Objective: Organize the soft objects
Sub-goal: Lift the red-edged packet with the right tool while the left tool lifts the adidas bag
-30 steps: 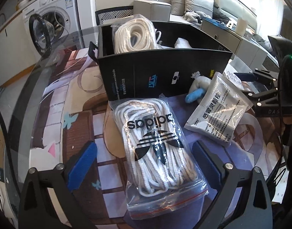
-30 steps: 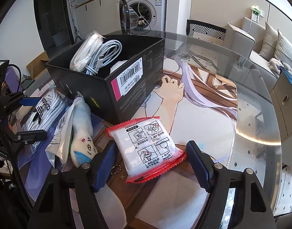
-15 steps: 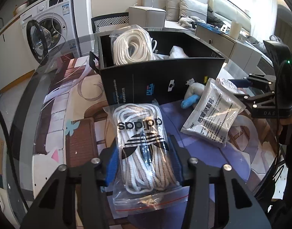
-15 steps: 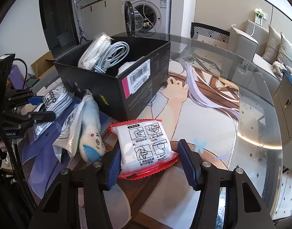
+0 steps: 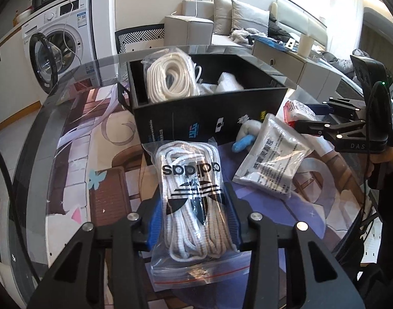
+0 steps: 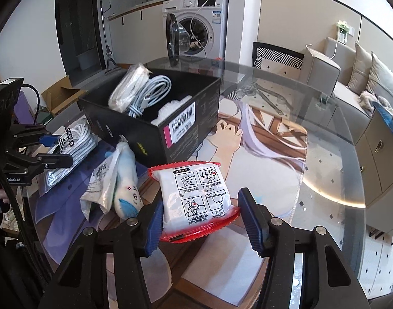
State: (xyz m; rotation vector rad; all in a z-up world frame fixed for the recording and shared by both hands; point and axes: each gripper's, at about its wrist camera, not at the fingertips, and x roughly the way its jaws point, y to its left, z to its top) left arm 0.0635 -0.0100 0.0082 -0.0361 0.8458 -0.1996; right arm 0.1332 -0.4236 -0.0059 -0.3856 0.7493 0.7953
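A clear zip bag of white laces (image 5: 194, 188) lies in front of the black box (image 5: 209, 126). My left gripper (image 5: 194, 219) is closing on it, and both blue pads press its sides. In the right wrist view a white packet with a red edge (image 6: 199, 190) sits tilted between the pads of my right gripper (image 6: 203, 221), which is shut on it and holds it just off the mat. The box (image 6: 186, 139) holds a bagged rope coil (image 5: 170, 79), a pale blue cable (image 6: 150, 95) and white padding.
A white sachet (image 5: 271, 162) and a blue-and-white plush toy (image 6: 127, 180) lie between the two grippers, against the box front. The glass table (image 6: 325, 170) carries a printed mat. A washing machine (image 6: 196, 25) and a sofa stand beyond.
Both grippers have closed from wide open onto their bags. The right one has risen a little with the packet; the left has stayed in place.
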